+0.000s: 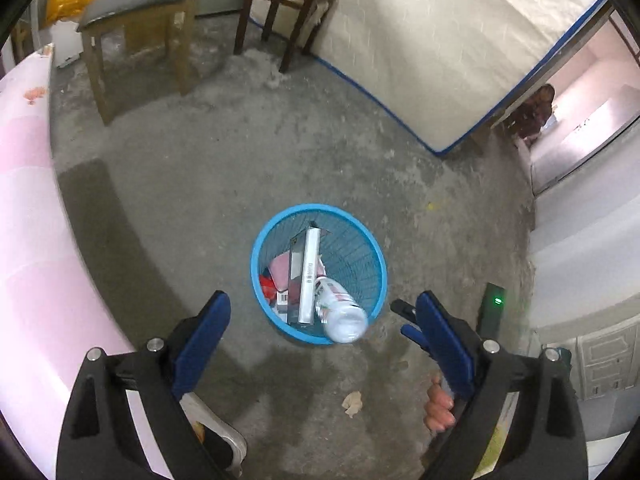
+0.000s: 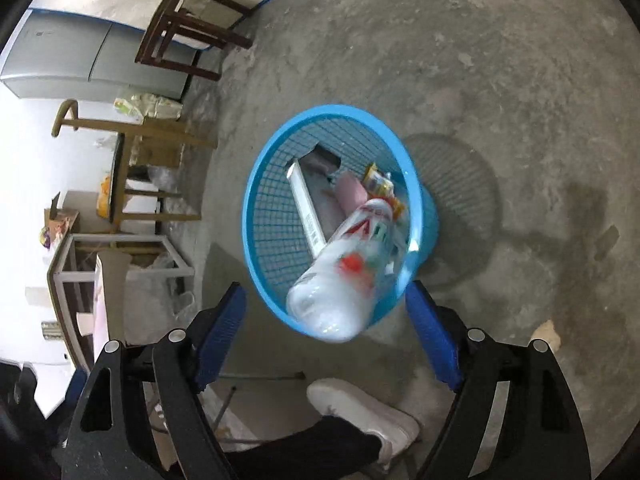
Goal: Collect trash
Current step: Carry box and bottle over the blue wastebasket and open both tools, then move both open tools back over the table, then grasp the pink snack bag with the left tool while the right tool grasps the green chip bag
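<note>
Blue mesh basket [image 2: 256, 216] on the grey concrete floor [image 1: 208, 184], with trash inside: a long white box [image 2: 306, 208] leaning on the wall, a pink packet [image 2: 352, 194], a yellow wrapper [image 2: 376, 180]. Clear plastic bottle [image 2: 340, 276] with a red and green label tipped over the near rim, blurry, bottom end sticking out toward the camera, touching neither blue pad. Right gripper [image 2: 326, 332] just above the basket, jaws opening wide, bottle in the gap but not pressed. Left gripper [image 1: 324, 328] wide too, nothing held, basket between its pads from above. White shoe [image 2: 360, 412] and dark trouser leg near the basket. Small crumpled paper scrap [image 1: 353, 402] loose on the floor close by. Two wooden chairs [image 1: 136, 32] and a leaning mattress [image 1: 420, 48] farther back.
</note>
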`<state>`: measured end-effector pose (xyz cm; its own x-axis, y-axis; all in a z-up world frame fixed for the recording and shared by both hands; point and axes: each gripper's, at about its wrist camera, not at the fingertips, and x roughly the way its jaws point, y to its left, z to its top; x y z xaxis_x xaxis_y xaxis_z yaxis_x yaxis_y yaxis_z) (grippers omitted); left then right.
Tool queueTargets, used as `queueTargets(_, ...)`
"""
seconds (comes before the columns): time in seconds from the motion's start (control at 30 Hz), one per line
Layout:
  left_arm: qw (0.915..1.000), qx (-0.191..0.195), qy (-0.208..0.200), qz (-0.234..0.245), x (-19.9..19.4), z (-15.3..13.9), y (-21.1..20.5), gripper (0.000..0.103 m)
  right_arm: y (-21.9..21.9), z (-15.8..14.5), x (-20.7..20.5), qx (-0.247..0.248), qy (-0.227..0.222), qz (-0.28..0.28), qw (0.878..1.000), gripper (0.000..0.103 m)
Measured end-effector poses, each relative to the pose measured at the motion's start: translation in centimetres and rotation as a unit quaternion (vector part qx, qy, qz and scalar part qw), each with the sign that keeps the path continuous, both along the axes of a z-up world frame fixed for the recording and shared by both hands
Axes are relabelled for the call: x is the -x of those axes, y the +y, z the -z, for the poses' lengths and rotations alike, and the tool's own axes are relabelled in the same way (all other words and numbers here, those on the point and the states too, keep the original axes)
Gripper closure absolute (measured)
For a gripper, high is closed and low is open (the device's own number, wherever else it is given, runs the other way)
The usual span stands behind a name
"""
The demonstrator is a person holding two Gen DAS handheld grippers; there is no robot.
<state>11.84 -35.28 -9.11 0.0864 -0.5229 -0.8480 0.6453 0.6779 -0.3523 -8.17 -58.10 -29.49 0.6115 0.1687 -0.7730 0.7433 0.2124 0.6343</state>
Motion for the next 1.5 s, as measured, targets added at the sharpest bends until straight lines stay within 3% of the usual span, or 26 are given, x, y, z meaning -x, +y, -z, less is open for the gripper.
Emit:
queueTargets(0.3,0.9983,0.039,-0.036,-0.024,1.5,-4.9,7.4,0.011,2.3,-2.4,-1.3,0.046,-0.003,-0.026,0.999,0.026)
queueTargets(0.53,0.9931,0.066,-0.084,-0.05,2.8,-8.1,16.3,0.009,5.1,-7.8,-1.4,0.147,0.011,-0.087,0.985,0.026)
queueTargets(0.7,0.9805,0.082,-0.124,-0.128,3.0,-9.9,26.3,0.009,8.6,-15.0,-4.9,0.21,-0.051,-0.153,0.964,0.024)
queueTargets(0.8,0.9652,0.086,-0.154,-0.193,3.2,-10.4,33.0,0.009,12.3,-19.5,-8.4,0.223,-0.107,-0.211,0.946,0.022)
queueTargets(0.9,0.9472,0.088,-0.175,-0.254,3.3,-10.5,38.7,0.009,16.4,-22.3,-11.7,0.203,-0.156,-0.268,0.929,0.021)
queueTargets(1.0,0.928,0.084,-0.19,-0.309,3.2,-10.4,43.7,0.009,21.2,-23.3,-15.5,0.132,-0.201,-0.324,0.915,0.02)
queueTargets(1.07,0.9187,0.083,-0.192,-0.335,2.9,-10.2,46.4,0.009,25.2,-22.4,-18.5,0.058,-0.217,-0.364,0.904,0.02)
queueTargets(1.2,0.9035,0.108,-0.164,-0.381,1.3,-9.3,49.9,0.009,32.5,-19.6,-23.3,-0.05,-0.194,-0.418,0.886,0.022)
queueTargets(1.37,0.893,0.103,-0.134,-0.417,-2.3,-7.6,52.4,0.009,39.2,-17.4,-27.1,-0.091,-0.147,-0.44,0.881,0.029)
queueTargets(1.5,0.8881,0.098,-0.124,-0.432,-5.1,-6.8,53.1,0.016,42.0,-16.4,-28.9,-0.102,-0.124,-0.414,0.896,0.03)
